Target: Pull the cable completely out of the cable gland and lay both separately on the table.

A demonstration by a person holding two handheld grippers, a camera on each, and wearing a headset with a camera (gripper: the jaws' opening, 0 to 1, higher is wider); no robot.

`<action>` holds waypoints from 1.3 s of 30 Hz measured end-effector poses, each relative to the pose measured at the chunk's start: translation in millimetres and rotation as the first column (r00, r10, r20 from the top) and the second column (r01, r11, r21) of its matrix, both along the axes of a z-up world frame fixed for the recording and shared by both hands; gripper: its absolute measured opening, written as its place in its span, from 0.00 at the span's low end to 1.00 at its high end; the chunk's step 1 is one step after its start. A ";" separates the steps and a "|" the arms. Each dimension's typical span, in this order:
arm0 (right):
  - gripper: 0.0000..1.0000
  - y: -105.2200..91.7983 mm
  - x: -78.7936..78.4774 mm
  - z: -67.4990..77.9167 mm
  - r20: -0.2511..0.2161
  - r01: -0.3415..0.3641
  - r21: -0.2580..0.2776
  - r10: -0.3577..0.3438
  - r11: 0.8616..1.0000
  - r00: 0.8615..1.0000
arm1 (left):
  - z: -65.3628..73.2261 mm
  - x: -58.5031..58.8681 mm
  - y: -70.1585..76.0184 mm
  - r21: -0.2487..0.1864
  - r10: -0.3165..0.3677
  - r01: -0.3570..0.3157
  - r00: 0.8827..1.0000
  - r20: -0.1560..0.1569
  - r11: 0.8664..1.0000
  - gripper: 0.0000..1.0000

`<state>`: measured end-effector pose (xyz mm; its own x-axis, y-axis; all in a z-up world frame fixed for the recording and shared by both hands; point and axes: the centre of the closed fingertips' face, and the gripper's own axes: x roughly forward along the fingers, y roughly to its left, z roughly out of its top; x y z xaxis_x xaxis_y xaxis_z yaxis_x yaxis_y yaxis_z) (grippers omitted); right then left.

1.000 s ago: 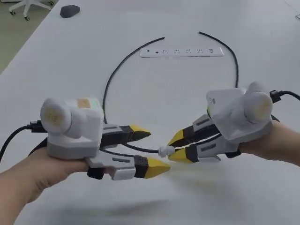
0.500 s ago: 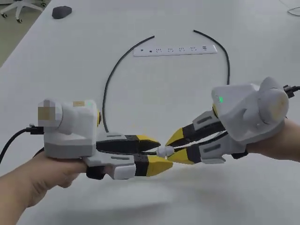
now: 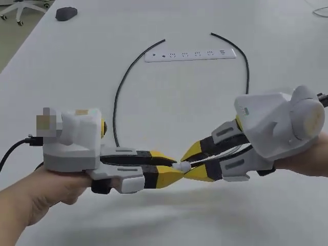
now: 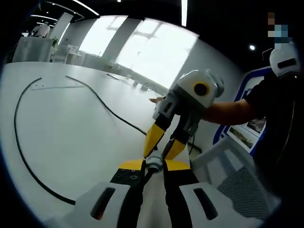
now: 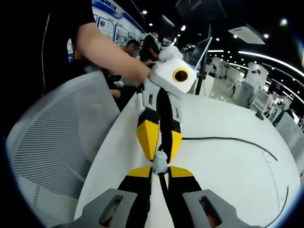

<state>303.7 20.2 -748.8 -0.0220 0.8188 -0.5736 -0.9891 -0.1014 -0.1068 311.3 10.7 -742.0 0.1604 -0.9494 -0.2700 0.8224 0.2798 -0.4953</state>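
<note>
Table: white and wide, running from the near edge to the far side.
Mesh chair: grey mesh back, seen in the right gripper view just beside the table's edge.
Cable: thin and black, lying in one broad arc. Its two free ends lie far off, one just left and one just right of the power strip. Its near stretches run in under the two grippers to the gland, so it is not yet pulled out.
Left gripper: held in the left hand at near left, above the table and pointing right. Its jaws are narrowed, the yellow tips pinched onto the left end of the gland. In the left gripper view the cable runs back between them.
Right gripper: held in the right hand at near right, pointing left, tip to tip with the other gripper. Its jaws are drawn to a narrow V that closes on the gland's right end.
Power strip: white, flat on the table, far centre.
Computer mouse: dark, far left on the table.
Cable gland: small and white, threaded on the cable at near centre. It is clamped between both sets of tips, off the tabletop.
</note>
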 end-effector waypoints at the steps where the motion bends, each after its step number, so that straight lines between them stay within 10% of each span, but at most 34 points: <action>1: 0.07 0.0 -0.4 0.6 0.002 -0.002 0.001 0.002 1.000 1.000 | 0.0 0.1 0.1 -0.002 0.000 0.000 1.000 -0.002 1.000 0.16; 17: 0.07 -1.4 -1.7 9.7 0.015 0.006 0.042 -0.007 0.999 1.000 | 6.6 -3.6 -1.5 -0.020 -0.007 0.007 1.000 -0.001 1.000 0.15; 24: 0.08 -3.7 -2.6 9.7 -0.083 0.045 0.033 -0.042 0.998 0.996 | 10.3 -6.1 -5.5 0.091 -0.085 0.070 0.981 0.174 0.993 0.15; 27: 0.09 -5.4 -4.1 8.2 -0.160 0.071 0.031 -0.065 0.997 0.985 | 13.0 -5.9 -8.0 0.143 -0.146 0.108 0.946 0.289 0.984 0.15; 39: 0.08 -8.3 -3.3 8.5 -0.283 0.106 0.034 -0.092 0.994 0.955 | 7.4 -5.0 -11.5 0.247 -0.223 0.135 0.900 0.375 0.960 0.15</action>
